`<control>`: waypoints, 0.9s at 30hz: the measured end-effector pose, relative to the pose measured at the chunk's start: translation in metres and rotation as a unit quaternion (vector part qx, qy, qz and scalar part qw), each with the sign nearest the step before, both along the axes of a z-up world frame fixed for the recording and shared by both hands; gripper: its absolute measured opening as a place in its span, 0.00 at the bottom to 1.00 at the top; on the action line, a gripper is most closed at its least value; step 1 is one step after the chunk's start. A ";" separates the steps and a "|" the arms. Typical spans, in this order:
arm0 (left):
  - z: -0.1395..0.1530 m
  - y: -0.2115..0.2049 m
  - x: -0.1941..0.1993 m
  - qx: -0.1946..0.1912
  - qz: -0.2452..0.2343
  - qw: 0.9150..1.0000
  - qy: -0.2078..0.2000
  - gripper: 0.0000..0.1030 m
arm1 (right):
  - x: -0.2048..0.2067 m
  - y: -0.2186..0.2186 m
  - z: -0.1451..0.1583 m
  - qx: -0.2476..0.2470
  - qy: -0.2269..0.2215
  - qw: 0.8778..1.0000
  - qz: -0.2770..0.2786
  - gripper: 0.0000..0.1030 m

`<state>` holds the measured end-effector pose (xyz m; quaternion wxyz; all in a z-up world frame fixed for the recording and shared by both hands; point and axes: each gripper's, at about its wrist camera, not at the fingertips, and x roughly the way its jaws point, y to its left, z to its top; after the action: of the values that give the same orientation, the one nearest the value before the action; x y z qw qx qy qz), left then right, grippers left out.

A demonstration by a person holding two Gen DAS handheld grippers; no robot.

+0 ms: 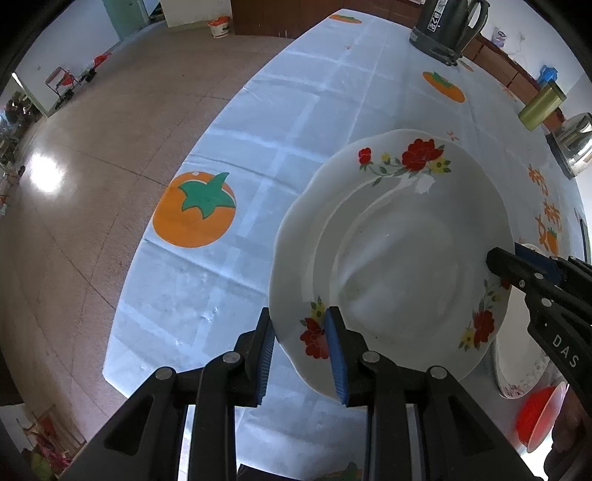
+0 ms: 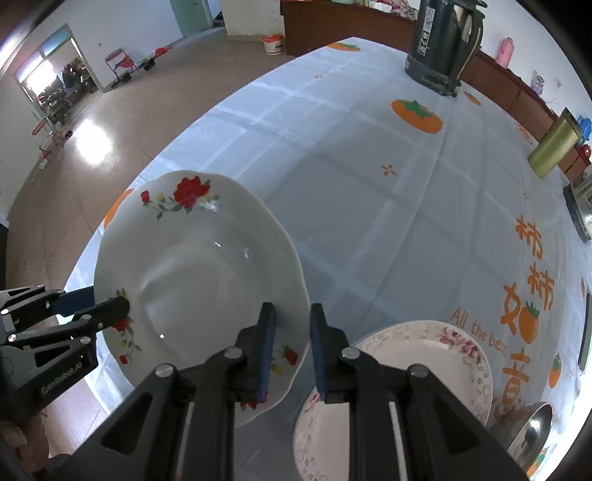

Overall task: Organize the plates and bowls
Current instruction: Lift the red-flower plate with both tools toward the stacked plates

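From the left wrist camera, the left tongs (image 1: 301,347) point down at a white plate with red flowers (image 1: 399,259). The plate's edge sits between the two blue pads. One pad is under the rim and the other is on top, on a red flower. The tongs are clamped on the plate. Most of the plate spreads out ahead of these tongs and off to their right side. The right tongs (image 1: 497,264) come in from the far right and bite the other edge of the same plate. Below the plate is the blue tablecloth (image 1: 222,296) with an orange fruit picture (image 1: 194,211). Low on the right, past the plate, a red bowl (image 1: 540,414) peeks out, with a patterned plate (image 1: 518,381) just beside it. A dark kettle (image 1: 447,26) stands far ahead.

From the right wrist camera, the right tongs (image 2: 292,351) pinch the flowered plate's near rim, one pad on top and one below. The plate lies ahead and to the left of these tongs. The left tongs (image 2: 111,307) clamp the plate's far left edge. Under the right finger sits the patterned plate (image 2: 462,355) with pink flowers, flat on the tablecloth. A shiny metal bowl (image 2: 532,429) is just right of it.
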<state>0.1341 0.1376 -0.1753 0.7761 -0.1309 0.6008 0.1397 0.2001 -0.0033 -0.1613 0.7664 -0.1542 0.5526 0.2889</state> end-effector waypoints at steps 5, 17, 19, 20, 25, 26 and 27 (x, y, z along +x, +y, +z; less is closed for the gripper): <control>0.007 -0.005 -0.005 0.000 -0.006 1.000 -0.007 0.29 | -0.005 -0.005 0.007 0.004 -0.003 1.000 -0.003 0.18; 0.022 -0.024 -0.010 0.006 -0.026 0.999 -0.017 0.29 | -0.020 -0.029 0.021 0.009 -0.008 1.000 -0.019 0.18; 0.023 -0.028 -0.010 0.007 -0.030 0.999 -0.017 0.29 | -0.021 -0.034 0.022 0.011 -0.008 1.000 -0.024 0.18; 0.024 -0.030 -0.010 0.008 -0.033 0.999 -0.018 0.29 | -0.022 -0.037 0.023 0.011 -0.008 1.000 -0.025 0.18; 0.028 -0.040 -0.010 0.012 -0.040 0.999 -0.020 0.29 | -0.025 -0.048 0.025 0.014 -0.009 0.999 -0.034 0.18; 0.029 -0.042 -0.010 0.012 -0.042 0.999 -0.021 0.29 | -0.025 -0.050 0.025 0.015 -0.009 0.999 -0.036 0.18; 0.029 -0.044 -0.011 0.013 -0.043 0.999 -0.021 0.29 | -0.026 -0.052 0.026 0.016 -0.010 0.999 -0.036 0.18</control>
<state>0.1233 0.0934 -0.1460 0.7954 -0.0974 0.5878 0.1110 0.1742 -0.0554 -0.1354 0.7842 -0.1248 0.5455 0.2681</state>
